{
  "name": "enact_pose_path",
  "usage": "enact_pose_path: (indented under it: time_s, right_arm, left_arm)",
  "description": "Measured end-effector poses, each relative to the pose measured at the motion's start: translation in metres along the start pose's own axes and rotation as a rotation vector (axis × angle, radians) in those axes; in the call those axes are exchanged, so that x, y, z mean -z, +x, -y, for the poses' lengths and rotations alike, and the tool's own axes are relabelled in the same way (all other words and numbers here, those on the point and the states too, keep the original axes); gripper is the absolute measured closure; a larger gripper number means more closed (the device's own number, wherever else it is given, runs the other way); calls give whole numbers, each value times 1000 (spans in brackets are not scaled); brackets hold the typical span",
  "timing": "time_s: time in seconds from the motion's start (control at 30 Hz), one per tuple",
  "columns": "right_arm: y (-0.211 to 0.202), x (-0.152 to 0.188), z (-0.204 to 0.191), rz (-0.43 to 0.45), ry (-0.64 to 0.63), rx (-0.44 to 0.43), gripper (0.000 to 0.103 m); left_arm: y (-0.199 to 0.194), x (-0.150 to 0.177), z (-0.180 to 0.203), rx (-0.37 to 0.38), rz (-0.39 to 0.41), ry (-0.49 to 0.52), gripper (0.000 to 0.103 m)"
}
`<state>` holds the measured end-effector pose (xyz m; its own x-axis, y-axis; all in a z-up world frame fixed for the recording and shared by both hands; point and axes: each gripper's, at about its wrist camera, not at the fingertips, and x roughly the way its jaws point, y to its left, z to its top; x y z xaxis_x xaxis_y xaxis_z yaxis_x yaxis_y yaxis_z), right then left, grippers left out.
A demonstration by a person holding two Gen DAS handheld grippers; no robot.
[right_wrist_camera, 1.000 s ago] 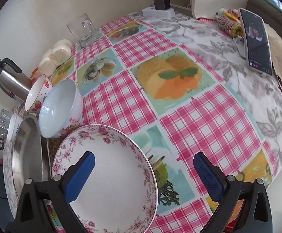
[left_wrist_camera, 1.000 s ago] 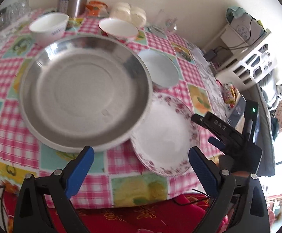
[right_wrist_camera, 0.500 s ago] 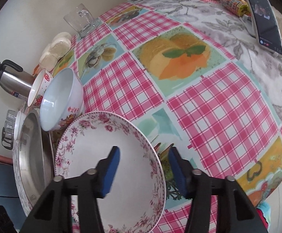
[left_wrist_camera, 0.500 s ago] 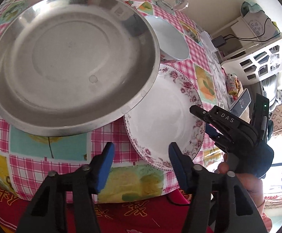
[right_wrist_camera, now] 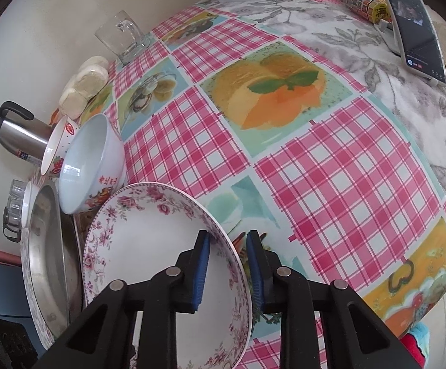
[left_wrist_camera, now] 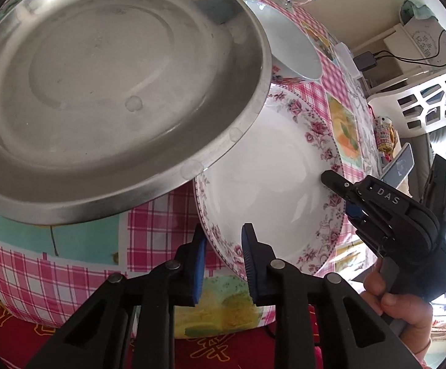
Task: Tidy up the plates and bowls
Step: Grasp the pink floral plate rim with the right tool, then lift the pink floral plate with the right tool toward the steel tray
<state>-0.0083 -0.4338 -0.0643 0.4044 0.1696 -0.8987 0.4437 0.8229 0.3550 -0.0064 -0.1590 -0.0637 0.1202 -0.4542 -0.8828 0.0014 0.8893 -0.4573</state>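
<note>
Porcelain with a pink rose border makes up the round white floral plate [left_wrist_camera: 272,184], which is gripped from two sides on the pink-checked, fruit-printed tablecloth [right_wrist_camera: 330,184]. The left gripper [left_wrist_camera: 223,246] straddles the near rim, its blue pads drawn narrow with the rim between them; its jaws have just been closing. The right gripper [right_wrist_camera: 227,256] is set across the opposite rim, one pad inside the plate and one outside, and its jaws have likewise just been closing. Whether the pads press fully on the rim cannot be told in either view.

Seen from the left wrist, the black body of the right gripper carries the white letters "DAS" — a green light shows behind it.

A large round stainless-steel dish [left_wrist_camera: 109,86] overlaps the far-left edge of the floral plate. A white bowl with red characters and a flower print [right_wrist_camera: 91,163] lies just beside both, with a strawberry-printed bowl [right_wrist_camera: 58,150] behind it. A steel flask [right_wrist_camera: 17,138], a clear glass mug [right_wrist_camera: 124,35] and a smartphone with a lit screen [right_wrist_camera: 416,24] — well apart from the plates — are also seen.
</note>
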Motion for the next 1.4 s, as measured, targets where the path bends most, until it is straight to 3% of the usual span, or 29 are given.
enact_pose_path:
  time_s: [0.3, 0.5, 0.8, 0.97, 1.4]
  right_arm:
    - [4, -3, -2, 15, -40, -8, 77]
    - [6, -5, -3, 19, -48, -19, 77]
    - [1, -4, 16, 12, 10, -70, 82]
    - [-6, -6, 31, 27, 38, -51, 82]
    - [-16, -7, 56, 45, 117, -110, 82]
  left_arm:
    - [9, -5, 4, -26, 36, -25, 85]
    - [10, -10, -8, 19, 29, -78, 89]
    - [15, -6, 14, -8, 18, 61, 89]
    - [21, 0, 31, -4, -4, 153, 87]
    - [17, 0, 48, -24, 37, 232, 84]
